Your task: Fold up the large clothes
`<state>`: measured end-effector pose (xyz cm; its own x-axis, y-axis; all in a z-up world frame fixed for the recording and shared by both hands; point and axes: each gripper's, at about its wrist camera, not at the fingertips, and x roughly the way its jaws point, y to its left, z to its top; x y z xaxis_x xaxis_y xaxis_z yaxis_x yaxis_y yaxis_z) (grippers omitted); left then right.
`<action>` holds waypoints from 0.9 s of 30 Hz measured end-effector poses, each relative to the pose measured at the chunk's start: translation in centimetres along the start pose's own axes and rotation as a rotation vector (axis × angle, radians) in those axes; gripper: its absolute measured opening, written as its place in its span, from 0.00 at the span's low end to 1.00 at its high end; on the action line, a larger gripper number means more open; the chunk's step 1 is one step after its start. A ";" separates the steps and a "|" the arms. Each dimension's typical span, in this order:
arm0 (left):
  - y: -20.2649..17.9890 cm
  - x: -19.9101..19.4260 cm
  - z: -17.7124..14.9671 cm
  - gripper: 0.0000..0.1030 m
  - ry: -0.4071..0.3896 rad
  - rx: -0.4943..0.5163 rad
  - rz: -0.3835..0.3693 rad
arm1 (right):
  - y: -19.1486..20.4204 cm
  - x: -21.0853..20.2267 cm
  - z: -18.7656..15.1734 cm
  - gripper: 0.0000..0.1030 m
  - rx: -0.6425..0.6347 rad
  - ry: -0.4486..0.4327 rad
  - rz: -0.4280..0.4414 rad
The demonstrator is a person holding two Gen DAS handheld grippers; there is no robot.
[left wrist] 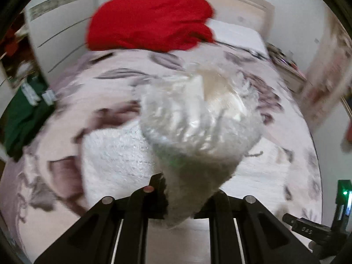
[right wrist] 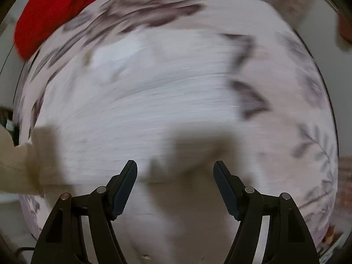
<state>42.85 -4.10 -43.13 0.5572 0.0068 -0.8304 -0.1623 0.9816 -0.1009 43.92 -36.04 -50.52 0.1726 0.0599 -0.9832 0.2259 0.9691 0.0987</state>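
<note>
A fleece garment (left wrist: pixel 198 136) hangs bunched in the jaws of the left gripper (left wrist: pixel 184 200), above the bed (left wrist: pixel 275 165). Part of it lies spread on the bedcover below, to the left. Behind it, at the bed's far end, sits another garment (left wrist: pixel 151 19) — a third (left wrist: pixel 24 112) lies off the bed's left edge. The right gripper (right wrist: pixel 175 171) hangs over the bed, jaws apart.

Floral bed (left wrist: pixel 123 83), white headboard (left wrist: pixel 246 2).
</note>
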 end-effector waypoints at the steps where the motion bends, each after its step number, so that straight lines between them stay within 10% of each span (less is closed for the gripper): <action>1: -1.5 0.6 -0.2 0.10 0.014 0.014 -0.014 | -2.0 -0.4 0.2 0.71 0.027 -0.004 -0.005; 11: -13.7 7.0 -4.2 0.10 0.148 0.130 -0.034 | -19.3 0.1 -0.4 0.71 0.261 0.008 -0.062; 18: -16.5 10.9 -7.2 0.14 0.283 0.231 0.077 | -23.1 2.4 -1.2 0.71 0.317 0.046 -0.051; 23: -15.0 8.9 -5.9 0.70 0.297 0.173 -0.006 | -23.0 2.2 -0.9 0.76 0.321 0.033 0.072; 27: -12.2 5.2 -4.0 0.74 0.228 0.135 0.022 | -20.9 0.4 0.4 0.76 0.294 0.025 0.232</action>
<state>44.43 -16.79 -48.41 0.3540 0.0001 -0.9353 -0.0541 0.9983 -0.0203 39.66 -56.40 -52.90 0.2293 0.2789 -0.9325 0.4500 0.8192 0.3556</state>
